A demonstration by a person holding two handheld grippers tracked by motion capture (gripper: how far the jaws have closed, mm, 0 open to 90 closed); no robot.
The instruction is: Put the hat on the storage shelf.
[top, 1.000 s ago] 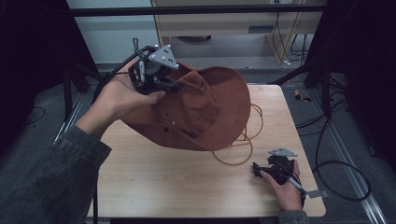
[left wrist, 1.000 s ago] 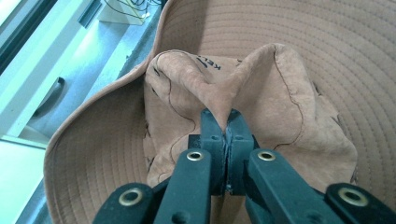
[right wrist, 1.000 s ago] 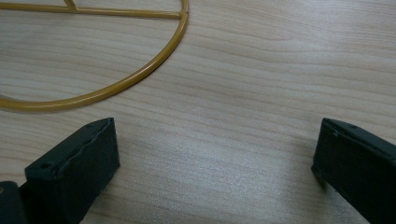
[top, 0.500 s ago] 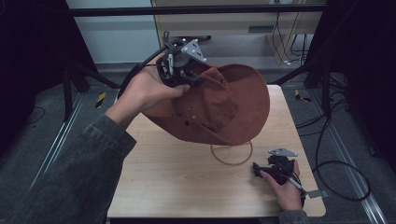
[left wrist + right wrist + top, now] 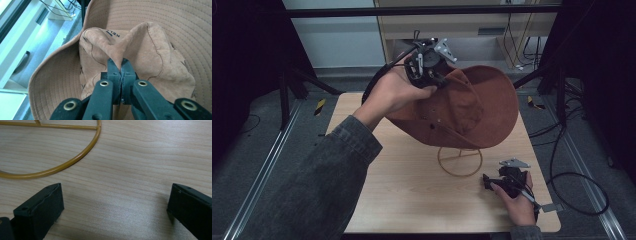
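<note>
Now the left gripper (image 5: pixel 121 65) pinches a fold of the brown hat (image 5: pixel 472 107), held aloft over the table's (image 5: pixel 412 190) far edge, brim tilted, crown facing the person. Right gripper (image 5: pixel 494 181) rests open near the right front corner, beside the wire stand (image 5: pixel 459 161).

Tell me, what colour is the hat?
Reddish brown hat, best in the left gripper view.

Left tongs (image 5: pixel 121 75) clamped, right tongs (image 5: pixel 112 207) agape
</note>
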